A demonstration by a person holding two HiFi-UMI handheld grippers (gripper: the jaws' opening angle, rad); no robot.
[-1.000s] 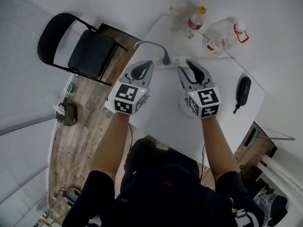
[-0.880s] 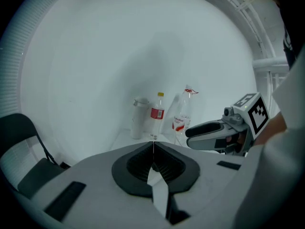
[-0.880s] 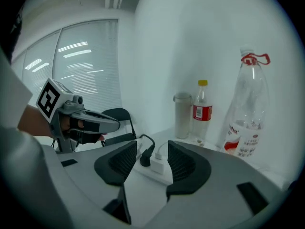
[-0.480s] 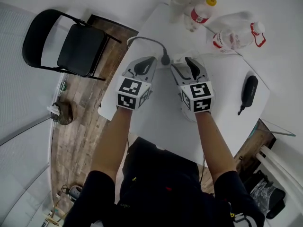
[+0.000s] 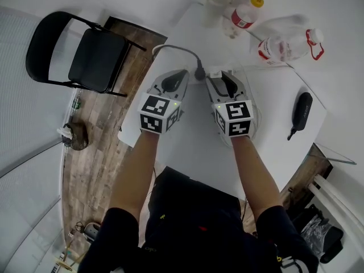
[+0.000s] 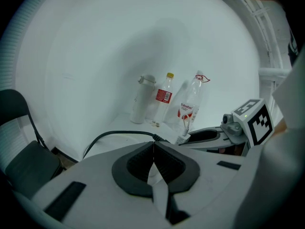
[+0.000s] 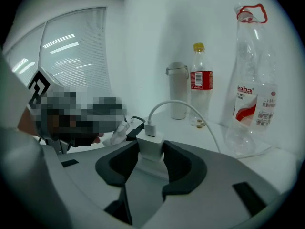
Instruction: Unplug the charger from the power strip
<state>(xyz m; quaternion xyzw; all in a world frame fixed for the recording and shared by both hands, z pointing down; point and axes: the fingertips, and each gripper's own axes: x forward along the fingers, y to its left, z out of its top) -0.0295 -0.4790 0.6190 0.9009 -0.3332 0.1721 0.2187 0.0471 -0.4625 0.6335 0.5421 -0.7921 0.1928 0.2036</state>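
Both lowered toward table (image 5: 190,144), right gripper (image 5: 223,79) closing around charger (image 7: 150,146), left gripper (image 6: 153,149) at nine o'clock, jaws together, empty.

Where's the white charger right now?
In the right gripper view it is dead centre: the charger stands between the right tool's closing jaws, with the black plug just to its left.

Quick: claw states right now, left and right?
Left claw: closed, empty.
Right claw: closing on the white charger, pads against its sides.
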